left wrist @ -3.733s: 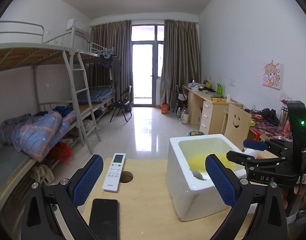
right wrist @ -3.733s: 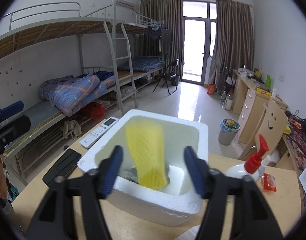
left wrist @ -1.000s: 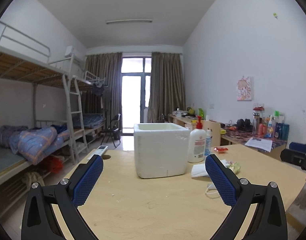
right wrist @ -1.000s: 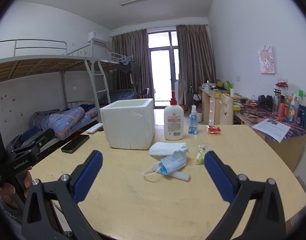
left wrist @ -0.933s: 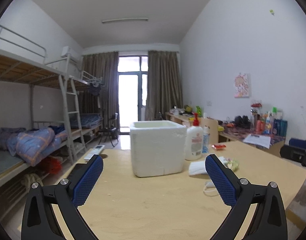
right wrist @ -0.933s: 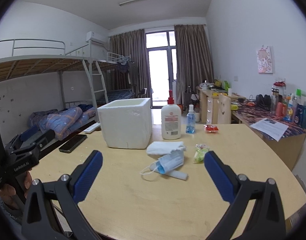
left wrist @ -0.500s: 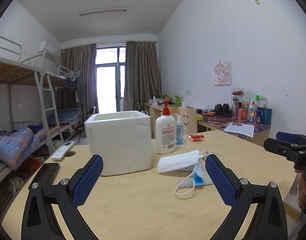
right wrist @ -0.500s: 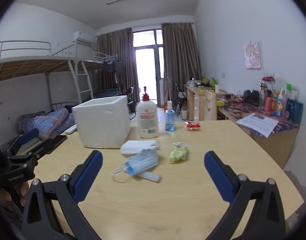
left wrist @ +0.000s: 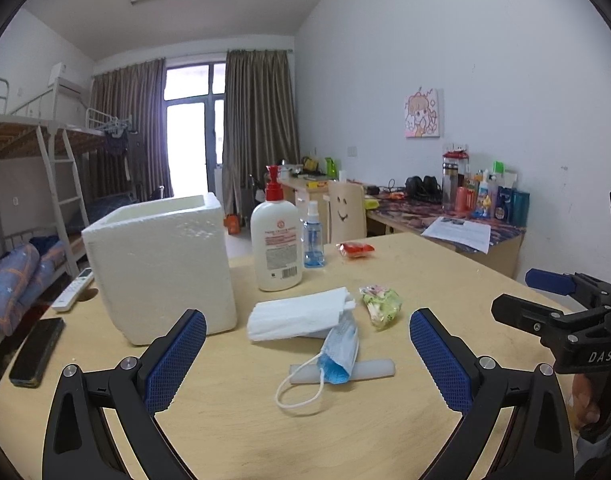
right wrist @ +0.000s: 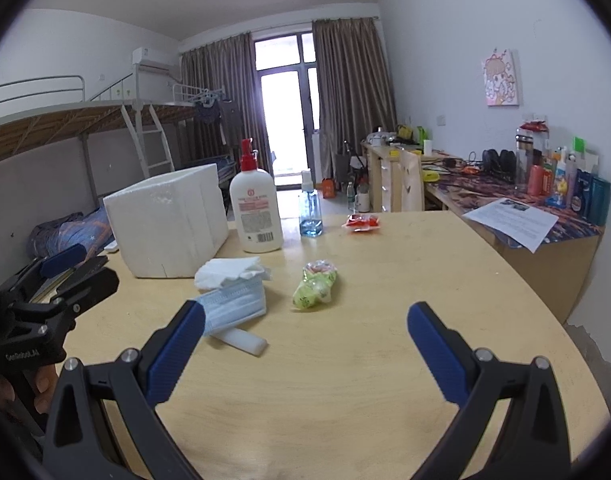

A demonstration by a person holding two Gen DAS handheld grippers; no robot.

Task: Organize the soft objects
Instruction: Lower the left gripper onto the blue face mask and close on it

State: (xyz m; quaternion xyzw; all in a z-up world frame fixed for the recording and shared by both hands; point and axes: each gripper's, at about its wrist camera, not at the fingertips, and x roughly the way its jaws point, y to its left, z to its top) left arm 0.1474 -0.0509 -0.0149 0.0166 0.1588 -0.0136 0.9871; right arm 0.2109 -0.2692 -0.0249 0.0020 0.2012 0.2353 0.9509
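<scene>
Both grippers hover low over the worktop (left wrist: pixel 445 264), empty. Left gripper (left wrist: pixel 307 354): fingers wide, framing the mask (left wrist: pixel 339 350), which lies draped over a foam strip (left wrist: pixel 375 370), touching the tissue stack (left wrist: pixel 297 316). Right gripper (right wrist: pixel 305 338): fingers wide, aimed toward the green packet (right wrist: pixel 315 286). Foam box (left wrist: pixel 161 260) stands just behind the tissues, open top up. Judgement: it serves as the bin, so the soft items sit near it for short carries.
</scene>
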